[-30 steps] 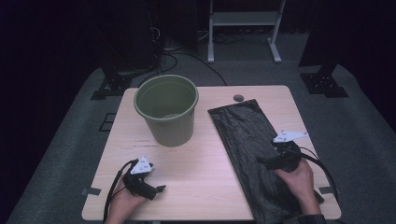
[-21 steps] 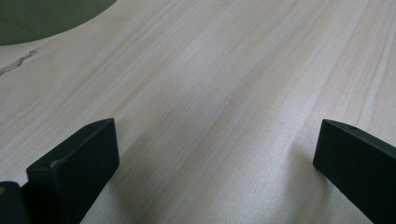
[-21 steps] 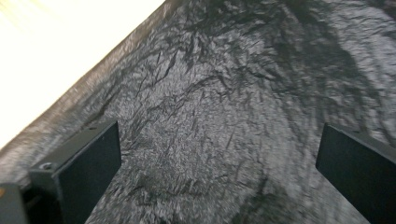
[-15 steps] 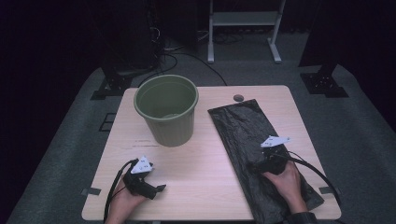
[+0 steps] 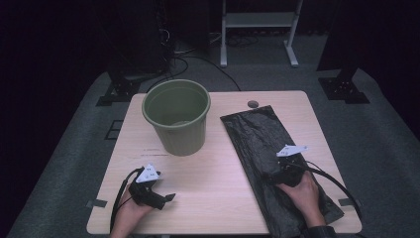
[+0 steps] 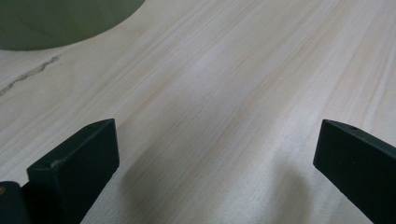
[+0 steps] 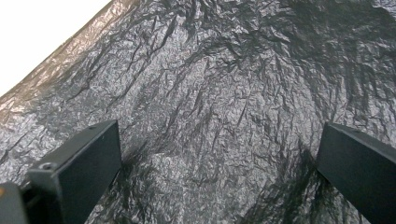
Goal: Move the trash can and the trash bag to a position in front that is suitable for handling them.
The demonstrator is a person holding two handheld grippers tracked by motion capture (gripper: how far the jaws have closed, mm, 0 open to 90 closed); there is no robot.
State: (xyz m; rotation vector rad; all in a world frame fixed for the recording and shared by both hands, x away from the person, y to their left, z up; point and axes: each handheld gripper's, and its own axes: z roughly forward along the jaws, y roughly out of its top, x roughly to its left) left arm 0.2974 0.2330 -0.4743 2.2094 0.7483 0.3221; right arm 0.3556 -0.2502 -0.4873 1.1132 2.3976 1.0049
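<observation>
The work in hand appears to be fitting the black bin bag (image 5: pixel 267 163) into the green bucket (image 5: pixel 177 116), and it is judged to be at its opening stage: the bag lies flat and crumpled on the right half of the table (image 5: pixel 218 178), running from the far right-centre to the near right edge, well apart from the bucket and not yet lifted. The right gripper (image 5: pixel 278 174) sits low over the middle of the bag, with the person's right hand (image 5: pixel 302 191) behind it. In the right gripper view its jaws stand wide apart, with the wrinkled plastic (image 7: pixel 219 112) between them and nothing pinched; whether the tips touch the film cannot be determined. The left gripper (image 5: pixel 166 197) rests near the near left edge of the table, near of the bucket and apart from it. In the left gripper view its jaws are likewise spread wide over bare wood (image 6: pixel 224 107), holding nothing, with the bucket wall (image 6: pixel 56 23) at the far left corner. The bucket stands upright on the far left-centre of the table; its interior appears to hold no liner, and no contents can be made out on its floor in the high view. Remaining steps, as judged: grip the bag, open its mouth, carry it left to the bucket and seat it over the rim. A small round fitting (image 5: pixel 253 104) sits in the tabletop just beyond the far end of the bag.
</observation>
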